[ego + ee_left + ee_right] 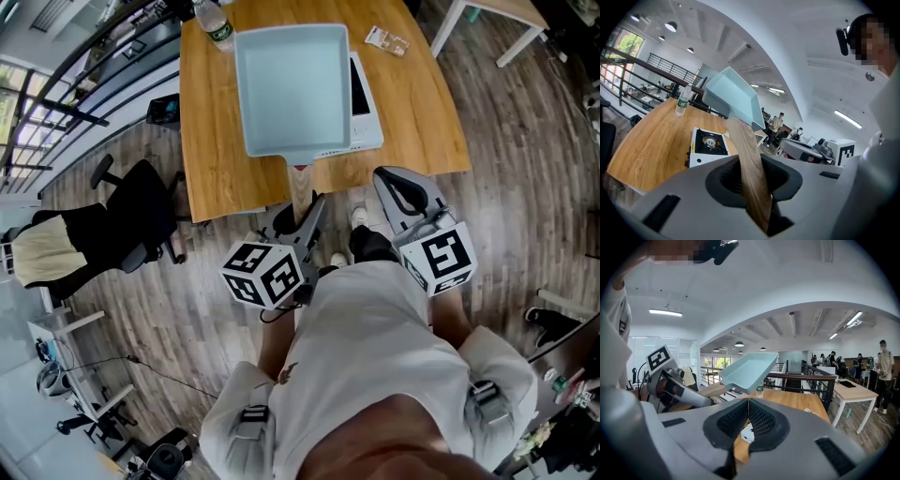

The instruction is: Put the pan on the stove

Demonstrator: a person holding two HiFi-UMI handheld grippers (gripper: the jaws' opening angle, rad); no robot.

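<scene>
The pan (pixel 295 89), a pale blue square one with a long wooden handle (pixel 300 192), hangs in the air over the wooden table (pixel 422 112), carried by the left gripper (pixel 307 217). That gripper's jaws are clamped on the near end of the handle; in the left gripper view the wood runs up from between the dark pads (pixel 723 178) to the tilted pan body (pixel 733 96).

From above, the pan covers most of the small white gas stove (pixel 367 103), of which only the right edge shows. From the left gripper view the stove (pixel 708 145) sits clear below, so the pan is off it, though how squarely over it I can't quite say.

The right gripper (pixel 386 178) is held beside the handle, apart from it, its jaws pressed together with nothing between them (pixel 747 420).

A plastic bottle (pixel 214 23) stands at the far end of the table, and a small packet (pixel 386 39) lies to the right. A black office chair (pixel 141 220) stands on the floor to the left.
</scene>
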